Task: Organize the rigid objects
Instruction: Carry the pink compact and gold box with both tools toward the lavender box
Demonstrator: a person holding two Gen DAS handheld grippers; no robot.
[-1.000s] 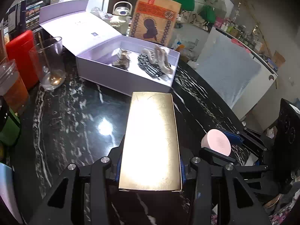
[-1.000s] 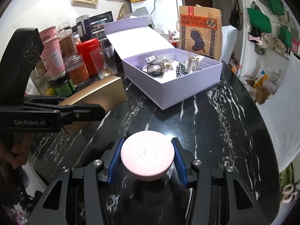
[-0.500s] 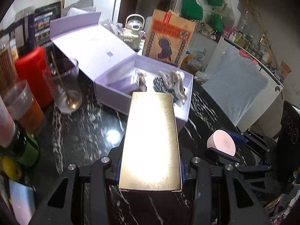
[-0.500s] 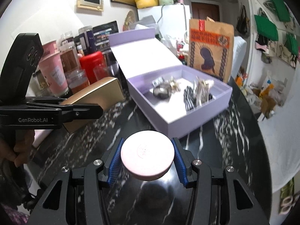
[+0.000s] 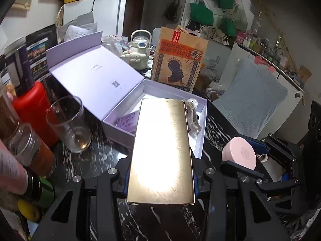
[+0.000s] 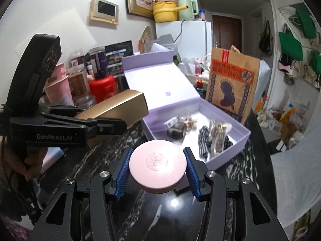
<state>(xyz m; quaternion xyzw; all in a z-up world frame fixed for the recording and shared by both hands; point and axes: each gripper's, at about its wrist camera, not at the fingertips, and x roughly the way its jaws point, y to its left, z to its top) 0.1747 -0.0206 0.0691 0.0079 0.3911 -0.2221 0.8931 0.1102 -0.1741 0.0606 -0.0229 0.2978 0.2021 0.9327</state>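
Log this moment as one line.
left gripper: holds gold rectangular box | right gripper: holds pink round case | target: open lavender box

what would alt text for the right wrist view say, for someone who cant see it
The right gripper clamps a round pink case above a black marble table, facing an open lavender box that holds small accessories. To its left, the left gripper holds a gold rectangular box near the lavender box, with jars and a red bottle behind.

Flat gold box over the open lilac box; round pink case nearby
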